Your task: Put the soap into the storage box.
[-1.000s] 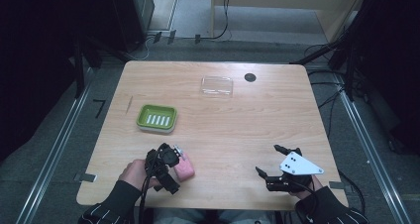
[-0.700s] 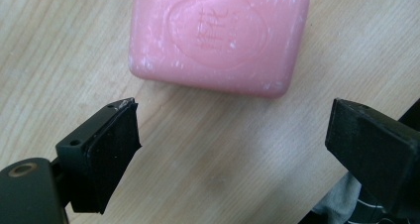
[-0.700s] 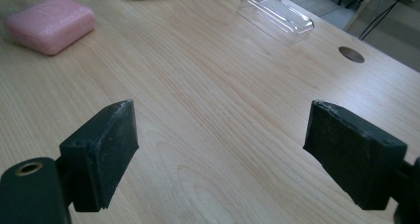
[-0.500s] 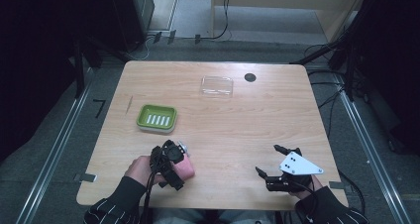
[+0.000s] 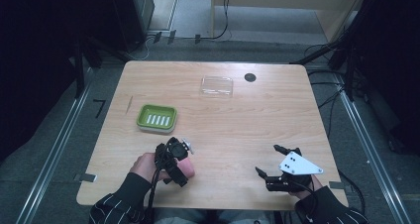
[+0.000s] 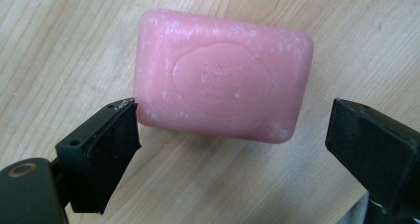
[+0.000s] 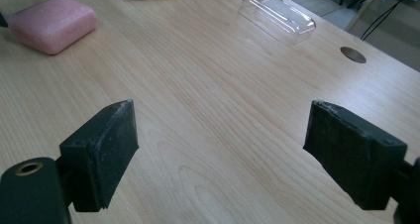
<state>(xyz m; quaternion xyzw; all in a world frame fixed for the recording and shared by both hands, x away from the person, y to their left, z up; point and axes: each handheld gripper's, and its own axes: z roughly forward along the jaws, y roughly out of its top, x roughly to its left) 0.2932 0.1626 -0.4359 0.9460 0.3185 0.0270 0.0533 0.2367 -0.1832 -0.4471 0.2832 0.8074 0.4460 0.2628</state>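
We are at the grasp step: our left gripper is spread wide around the pink soap, one jaw touching its near corner, the other apart, nothing held yet. The soap lies flat on the bench, near the green dish. Next we should close squarely across it. Our right gripper waits wide open, empty, well apart from the soap.

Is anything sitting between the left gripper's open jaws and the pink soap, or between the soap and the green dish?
Nothing visible. The left gripper is open around the near end of the pink soap, one jaw touching its corner. The wood between the soap and the green dish looks bare.
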